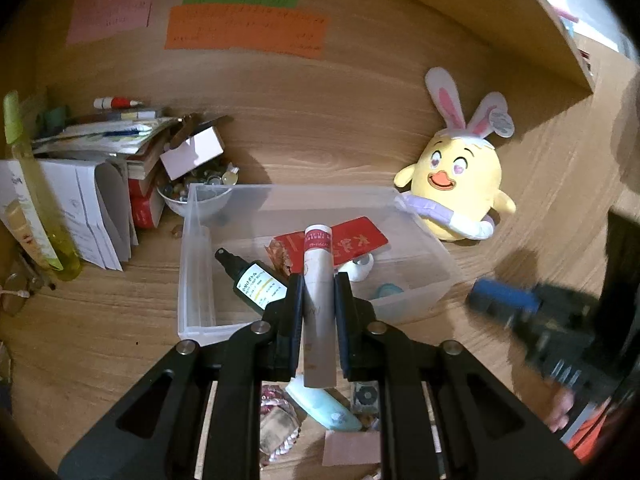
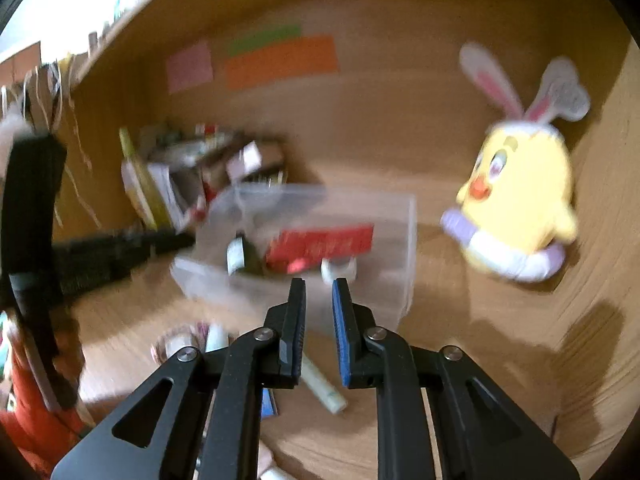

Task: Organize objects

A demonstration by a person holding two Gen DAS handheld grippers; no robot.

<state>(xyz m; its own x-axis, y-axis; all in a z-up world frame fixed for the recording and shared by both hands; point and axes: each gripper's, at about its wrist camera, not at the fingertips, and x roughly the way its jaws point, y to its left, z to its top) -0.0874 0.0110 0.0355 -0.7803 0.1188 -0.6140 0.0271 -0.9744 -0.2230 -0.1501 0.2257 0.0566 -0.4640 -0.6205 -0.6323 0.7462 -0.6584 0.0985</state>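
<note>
**A:** Starting with the biggest?

**B:** Looking across a wood desk [image 1: 120, 320] backed by a wood wall. Seeing coloured notes [image 1: 244, 28] stuck high on that wall.

**A:** Next down?

**B:** Finding a clear bin [image 1: 192, 240] near the middle of the desk, open on top. Just right of it, spotting a yellow plush chick [image 1: 460, 184] with bunny ears, upright against the wall. Left of the bin, noting a messy pile of papers [image 1: 88, 208].

**A:** And the grippers?

**B:** Seeing the left gripper [image 1: 318, 292] clenched on a tube [image 1: 318, 264], pads pressed to both its sides. Seeing the right gripper [image 2: 319, 292] with pads slightly parted and nothing between them, though much blurred in its own view.

**A:** Where exactly, that tube?

**B:** Held upright, off the desk, showing in front of the bin's inside. Cannot tell whether over the bin or short of it. Pale body, red band near the top.

**A:** Smaller still?

**B:** Inside the bin, finding a red card [image 1: 360, 240] lying flat toward the back and a dark bottle [image 1: 252, 284] with a white label on its side, left of the tube. Below the left gripper, spotting a mint pack [image 1: 324, 404] lying on the desk.
</note>
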